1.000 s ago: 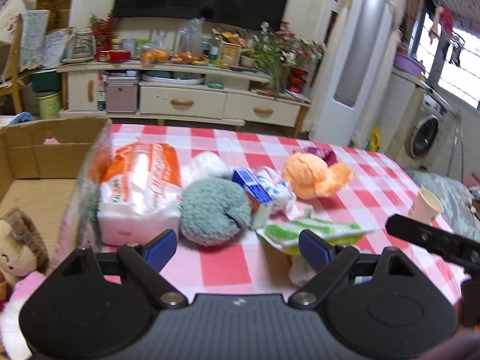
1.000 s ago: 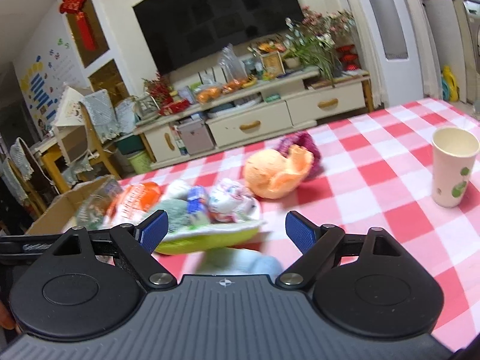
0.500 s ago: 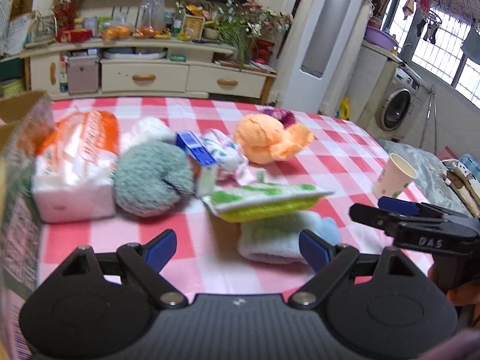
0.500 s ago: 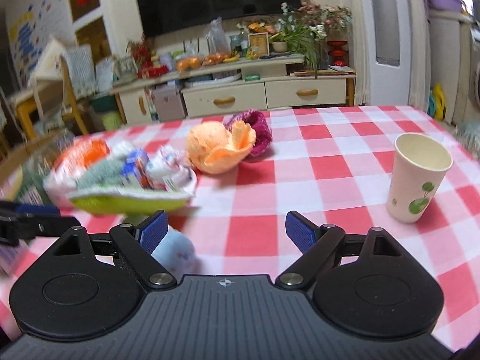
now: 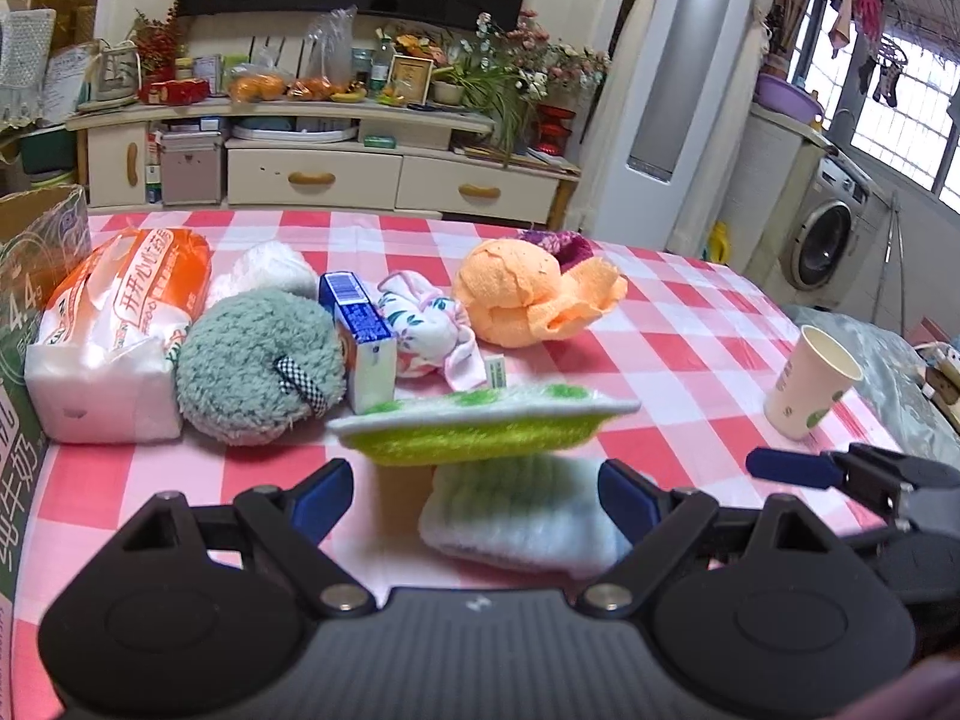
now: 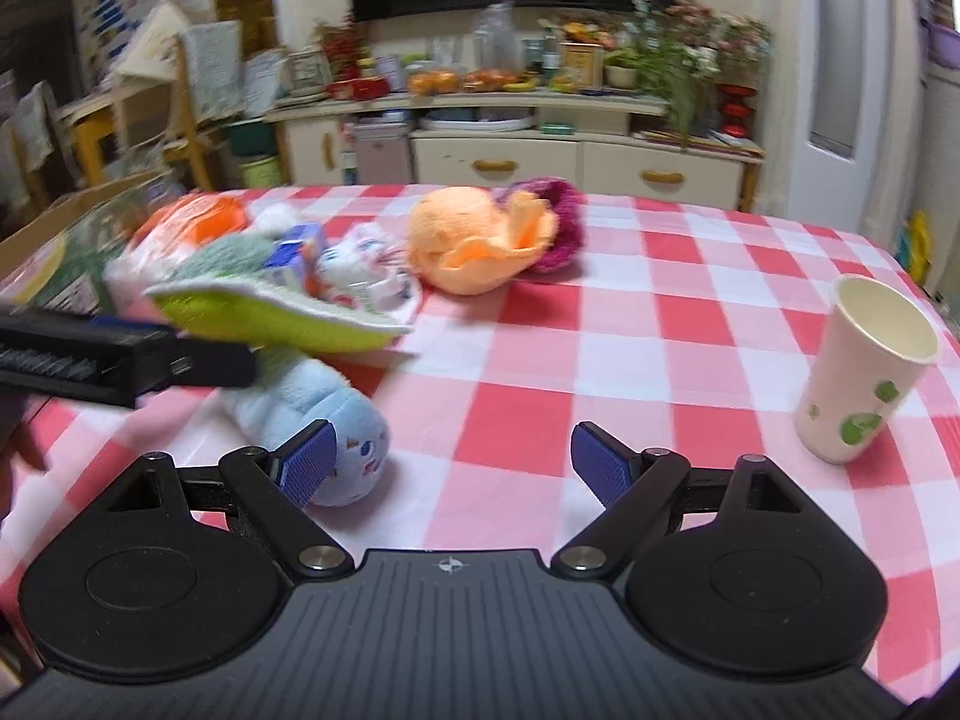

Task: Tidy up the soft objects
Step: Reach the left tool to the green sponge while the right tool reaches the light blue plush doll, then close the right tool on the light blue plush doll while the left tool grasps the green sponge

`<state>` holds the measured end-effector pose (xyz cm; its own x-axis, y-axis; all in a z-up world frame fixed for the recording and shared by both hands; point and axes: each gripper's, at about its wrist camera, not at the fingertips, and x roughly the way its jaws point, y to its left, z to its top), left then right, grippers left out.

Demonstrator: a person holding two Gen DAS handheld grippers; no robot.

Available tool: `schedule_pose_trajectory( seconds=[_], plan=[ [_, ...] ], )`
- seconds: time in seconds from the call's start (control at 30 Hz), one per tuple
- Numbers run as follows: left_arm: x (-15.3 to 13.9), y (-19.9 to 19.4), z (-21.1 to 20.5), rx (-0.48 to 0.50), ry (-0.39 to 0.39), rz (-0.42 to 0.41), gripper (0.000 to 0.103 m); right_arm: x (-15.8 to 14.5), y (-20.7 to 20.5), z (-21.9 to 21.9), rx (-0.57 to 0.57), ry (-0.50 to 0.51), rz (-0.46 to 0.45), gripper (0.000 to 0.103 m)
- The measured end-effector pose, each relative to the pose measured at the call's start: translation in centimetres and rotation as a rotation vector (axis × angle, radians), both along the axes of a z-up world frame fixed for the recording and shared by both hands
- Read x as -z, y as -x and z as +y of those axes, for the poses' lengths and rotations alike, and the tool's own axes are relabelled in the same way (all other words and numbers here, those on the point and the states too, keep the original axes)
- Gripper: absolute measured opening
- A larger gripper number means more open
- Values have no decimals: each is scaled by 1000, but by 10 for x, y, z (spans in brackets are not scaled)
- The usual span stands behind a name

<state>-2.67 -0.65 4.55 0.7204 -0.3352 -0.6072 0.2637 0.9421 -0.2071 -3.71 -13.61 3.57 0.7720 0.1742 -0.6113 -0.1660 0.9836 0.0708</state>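
Soft things lie in a cluster on the red-checked table [image 5: 690,324]. My left gripper [image 5: 474,495] is open, and a pale blue plush [image 5: 522,510] lies just ahead between its fingers, not pressed. A green-and-white pad [image 5: 480,426] rests on top of that plush. Behind are a teal fluffy ball [image 5: 258,360], a floral cloth [image 5: 432,330], an orange towel [image 5: 528,294] and a purple cloth [image 5: 558,243]. My right gripper [image 6: 453,465] is open and holds nothing; the plush [image 6: 318,414] lies beside its left fingertip. The left gripper [image 6: 120,354] shows at the left of the right wrist view.
A cardboard box [image 5: 36,276] stands at the table's left edge. A tissue pack [image 5: 114,324], a white fluffy item [image 5: 264,267] and a blue carton [image 5: 360,330] sit among the soft things. A paper cup [image 6: 864,372] stands at the right. A cabinet lies beyond.
My left gripper moved right, away from the cardboard box, and closer to the pale blue plush. My right gripper rolled to level, and the plush now lies at its left finger.
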Motion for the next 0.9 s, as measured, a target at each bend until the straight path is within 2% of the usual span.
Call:
schedule_pose_trajectory(
  seconds=[0.23, 0.43, 0.63, 0.9],
  plan=[
    [2, -5, -7, -24, 11, -18, 88, 1, -2, 6, -105, -35, 28, 103],
    [5, -16, -4, -59, 38, 6, 89, 4, -4, 13, -150, -77, 51, 103],
    [6, -19, -8, -69, 34, 1, 97, 8, -10, 26, -162, -63, 46, 103],
    [4, -31, -9, -95, 43, -7, 102, 13, -22, 39, -171, -50, 32, 103]
  ],
)
